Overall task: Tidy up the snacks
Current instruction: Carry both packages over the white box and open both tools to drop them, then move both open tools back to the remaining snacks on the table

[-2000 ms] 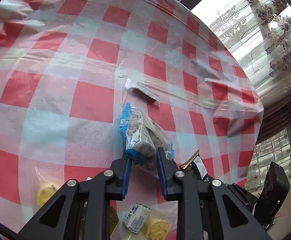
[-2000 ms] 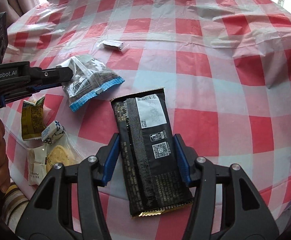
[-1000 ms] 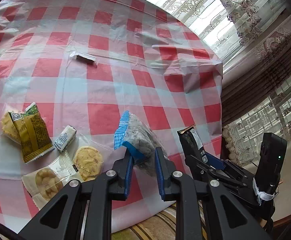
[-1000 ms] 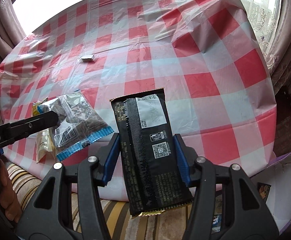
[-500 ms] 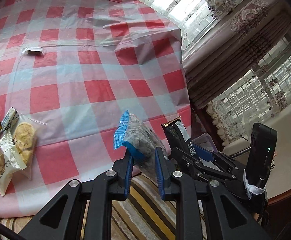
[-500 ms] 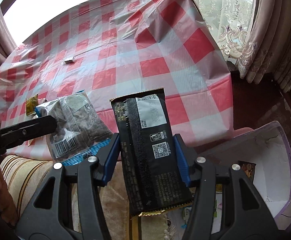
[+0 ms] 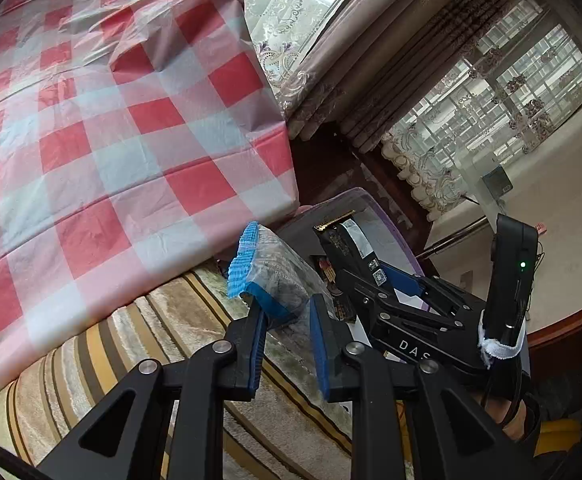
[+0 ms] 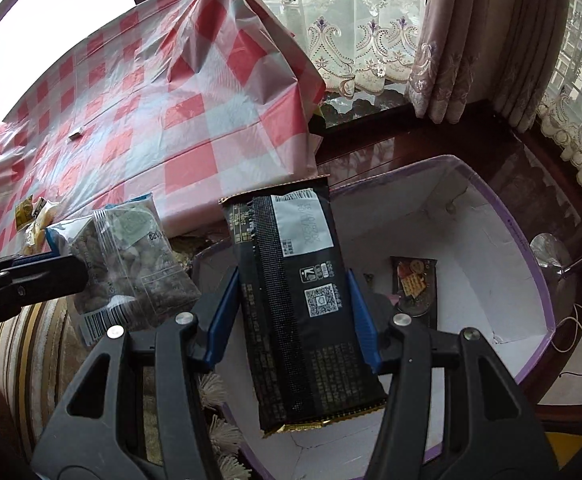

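Left gripper (image 7: 287, 312) angled downward, jaws narrowly clamped; right gripper (image 8: 291, 312) angled downward, jaws wider, gripping.

Left wrist view: your lens sits close behind left gripper (image 7: 287, 316), angled down, facing right past table edge (image 7: 227, 216). Right wrist view: lens close behind right gripper (image 8: 291, 308), angled down over white box (image 8: 503, 248). Both views share checked tablecloth (image 8: 195, 128), box, each other's gripper.
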`<state>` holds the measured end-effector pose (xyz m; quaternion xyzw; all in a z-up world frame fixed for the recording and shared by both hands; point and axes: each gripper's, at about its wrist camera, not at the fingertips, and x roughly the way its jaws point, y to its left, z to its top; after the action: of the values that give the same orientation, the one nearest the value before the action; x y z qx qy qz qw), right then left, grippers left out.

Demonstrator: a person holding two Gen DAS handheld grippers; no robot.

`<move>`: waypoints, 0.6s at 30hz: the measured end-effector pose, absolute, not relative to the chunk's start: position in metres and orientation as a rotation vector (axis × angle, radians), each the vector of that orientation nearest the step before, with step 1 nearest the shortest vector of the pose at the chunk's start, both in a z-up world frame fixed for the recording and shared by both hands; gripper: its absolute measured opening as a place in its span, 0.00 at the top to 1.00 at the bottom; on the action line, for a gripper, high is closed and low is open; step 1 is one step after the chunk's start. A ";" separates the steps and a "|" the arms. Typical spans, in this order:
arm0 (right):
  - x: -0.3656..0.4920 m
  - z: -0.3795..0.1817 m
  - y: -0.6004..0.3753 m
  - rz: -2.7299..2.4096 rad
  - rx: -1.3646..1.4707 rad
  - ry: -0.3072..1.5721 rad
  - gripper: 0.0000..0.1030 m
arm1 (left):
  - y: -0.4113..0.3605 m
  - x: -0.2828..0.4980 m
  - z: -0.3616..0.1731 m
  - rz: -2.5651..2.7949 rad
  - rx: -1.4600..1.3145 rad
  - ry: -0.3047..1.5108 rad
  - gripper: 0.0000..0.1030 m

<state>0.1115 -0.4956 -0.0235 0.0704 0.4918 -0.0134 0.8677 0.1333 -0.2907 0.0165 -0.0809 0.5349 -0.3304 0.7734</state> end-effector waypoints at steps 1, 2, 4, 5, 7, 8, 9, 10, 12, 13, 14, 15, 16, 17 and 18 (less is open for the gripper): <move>0.107 -0.025 -0.501 -0.038 0.150 1.034 0.45 | -0.298 0.129 0.016 -0.726 -0.162 1.168 0.79; 0.104 -0.027 -0.506 -0.047 0.156 1.038 0.45 | -0.305 0.125 0.014 -0.736 -0.149 1.178 0.79; 0.097 -0.030 -0.516 -0.066 0.167 1.044 0.45 | -0.318 0.117 0.012 -0.752 -0.124 1.196 0.79; 0.093 -0.031 -0.521 -0.076 0.172 1.047 0.45 | -0.324 0.112 0.011 -0.760 -0.109 1.207 0.79; 0.087 -0.033 -0.530 -0.095 0.184 1.053 0.45 | -0.336 0.104 0.006 -0.772 -0.082 1.234 0.79; 0.084 -0.034 -0.534 -0.103 0.187 1.056 0.45 | -0.342 0.100 0.004 -0.780 -0.067 1.247 0.79; 0.081 -0.034 -0.537 -0.110 0.189 1.060 0.45 | -0.347 0.096 0.003 -0.788 -0.052 1.258 0.79; 0.079 -0.035 -0.540 -0.115 0.192 1.064 0.45 | -0.352 0.092 0.001 -0.797 -0.039 1.271 0.79; 0.074 -0.037 -0.545 -0.122 0.193 1.077 0.44 | -0.362 0.085 -0.003 -0.824 -0.023 1.302 0.78; 0.073 -0.037 -0.547 -0.130 0.187 1.083 0.44 | -0.365 0.083 -0.005 -0.837 -0.020 1.323 0.77; 0.071 -0.037 -0.548 -0.139 0.182 1.090 0.44 | -0.368 0.082 -0.008 -0.845 -0.017 1.345 0.75; 0.070 -0.037 -0.550 -0.146 0.180 1.093 0.43 | -0.370 0.081 -0.010 -0.849 -0.013 1.364 0.75; 0.069 -0.037 -0.552 -0.153 0.182 1.091 0.40 | -0.370 0.080 -0.011 -0.851 -0.011 1.377 0.74; 0.068 -0.036 -0.554 -0.159 0.185 1.089 0.38 | -0.370 0.081 -0.011 -0.848 -0.011 1.380 0.71; 0.068 -0.036 -0.556 -0.162 0.187 1.088 0.37 | -0.368 0.081 -0.010 -0.846 -0.019 1.378 0.69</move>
<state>0.0682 -0.5560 -0.0361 0.0889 0.5160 -0.0769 0.8485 0.0813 -0.3679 -0.0104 -0.0084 0.6162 -0.3782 0.6907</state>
